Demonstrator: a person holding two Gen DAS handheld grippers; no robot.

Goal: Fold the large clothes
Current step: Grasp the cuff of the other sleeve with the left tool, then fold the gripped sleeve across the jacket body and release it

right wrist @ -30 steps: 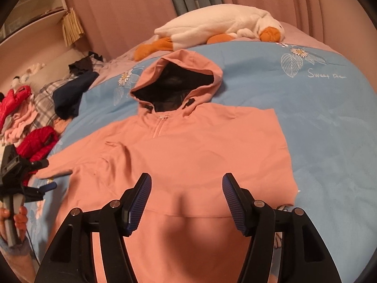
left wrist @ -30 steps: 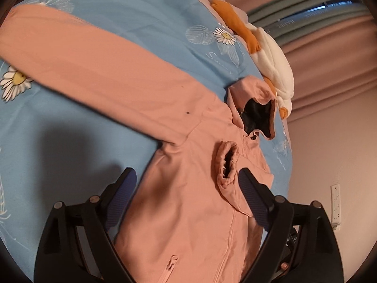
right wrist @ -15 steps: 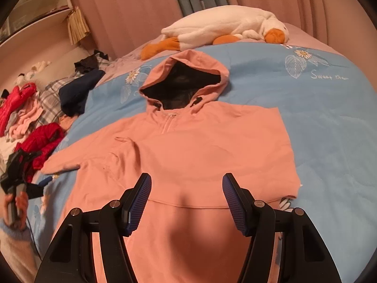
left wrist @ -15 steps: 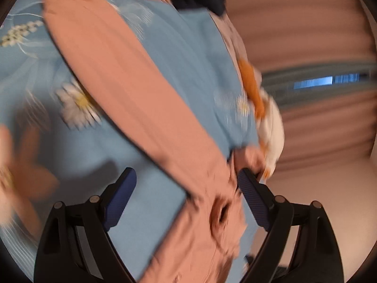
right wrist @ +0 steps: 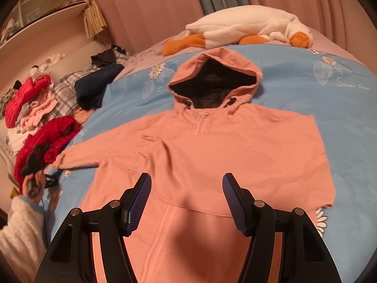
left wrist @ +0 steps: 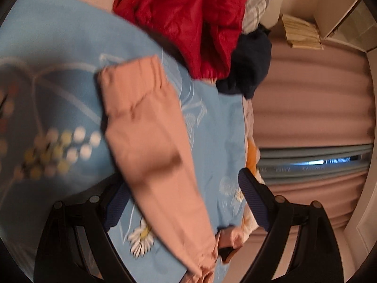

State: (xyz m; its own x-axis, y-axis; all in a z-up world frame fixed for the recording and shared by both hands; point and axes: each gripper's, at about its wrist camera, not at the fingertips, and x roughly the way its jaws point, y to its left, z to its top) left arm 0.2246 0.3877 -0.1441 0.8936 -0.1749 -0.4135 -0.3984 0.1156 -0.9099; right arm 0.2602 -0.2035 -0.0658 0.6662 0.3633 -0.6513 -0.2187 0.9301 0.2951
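1. Lying flat on the blue bed cover (right wrist: 329, 118) is a pink hoodie (right wrist: 212, 146), front side up, with its hood (right wrist: 216, 70) at the far end.
2. One sleeve (left wrist: 150, 146) stretches out to the left, and its cuff (left wrist: 132, 70) ends near a red puffy jacket (left wrist: 183, 16).
3. The left gripper (left wrist: 186, 202) is wide open and holds nothing. The sleeve runs between its fingers.
4. The right gripper (right wrist: 187, 205) is wide open too and holds nothing. It hangs over the near part of the hoodie.
5. A white toy goose (right wrist: 245, 28) lies at the far end of the bed.
6. A pile of clothes (right wrist: 37, 103) sits at the far left.
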